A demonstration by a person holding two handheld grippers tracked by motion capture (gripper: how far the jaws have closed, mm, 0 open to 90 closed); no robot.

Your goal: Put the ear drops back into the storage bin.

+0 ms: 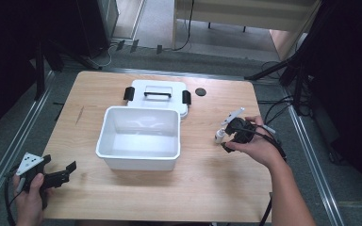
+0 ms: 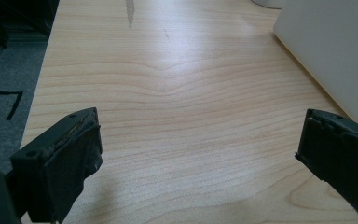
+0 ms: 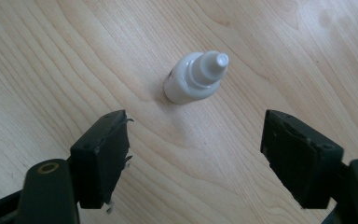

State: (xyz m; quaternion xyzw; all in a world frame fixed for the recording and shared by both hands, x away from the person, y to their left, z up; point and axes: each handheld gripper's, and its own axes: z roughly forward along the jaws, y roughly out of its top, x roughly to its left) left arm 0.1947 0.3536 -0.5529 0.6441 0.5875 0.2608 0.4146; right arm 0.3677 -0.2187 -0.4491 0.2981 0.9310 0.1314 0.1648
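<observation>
1. Left gripper (image 1: 70,168) rests low at the worktop's (image 1: 207,188) near left corner, held in the person's left hand (image 1: 28,188). Its fingers (image 2: 65,158) stand wide apart with nothing between them, aimed across bare wood toward the box's near wall. It looks parked, out of the other hand's way.
2. Right hand (image 1: 259,148) comes in from the near right, forearm angled inward, wrist bent so the right gripper (image 1: 221,139) tips down at the worktop.
3. Its fingers (image 3: 102,154) are open, spread wider than the bottle, touching nothing. The pose suggests a top-down approach for a pick.
4. The bottle (image 3: 193,79), small and white with a nozzle cap, stands upright on the wood just ahead of those fingers, not yet between them, and right of the box. Upright, it offers its narrow body to a pinch.
5. The box (image 1: 139,139) sits mid-worktop, open and empty, likely where the bottle is meant to go.
6. Its lid (image 1: 158,94) lies flat behind it, touching the back rim, handle up, leaving the opening free.
7. A dark disc (image 1: 200,92) lies beyond, right of the lid.
</observation>
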